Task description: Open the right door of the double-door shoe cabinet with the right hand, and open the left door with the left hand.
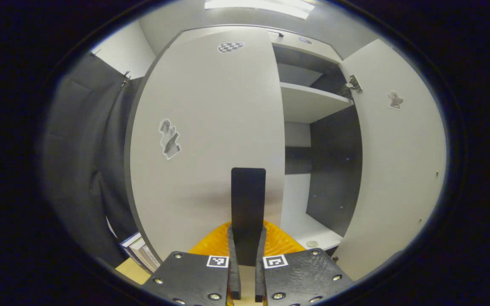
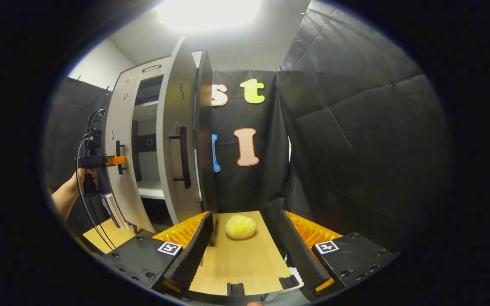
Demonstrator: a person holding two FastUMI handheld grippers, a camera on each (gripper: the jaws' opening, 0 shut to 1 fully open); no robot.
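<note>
The grey double-door shoe cabinet (image 2: 143,127) stands at the left in the right gripper view. Its right door (image 2: 177,148) stands wide open, seen nearly edge-on, with its black handle (image 2: 183,157) free. The left door (image 1: 211,127) carries a black bar handle (image 1: 248,191), and my left gripper (image 1: 247,236) is shut on that handle. In the right gripper view the left gripper (image 2: 104,160), held by a hand (image 2: 77,180), sits at the left door (image 2: 119,178), which looks slightly ajar. My right gripper (image 2: 247,255) is open over the table, away from the cabinet.
Bare shelves (image 1: 313,102) show inside the cabinet beside the open right door (image 1: 398,161). A yellow fuzzy ball (image 2: 240,226) lies on the wooden table (image 2: 245,267) between my right fingers. Books (image 2: 111,208) lean by the cabinet's left foot. Black cloth walls close in on the right.
</note>
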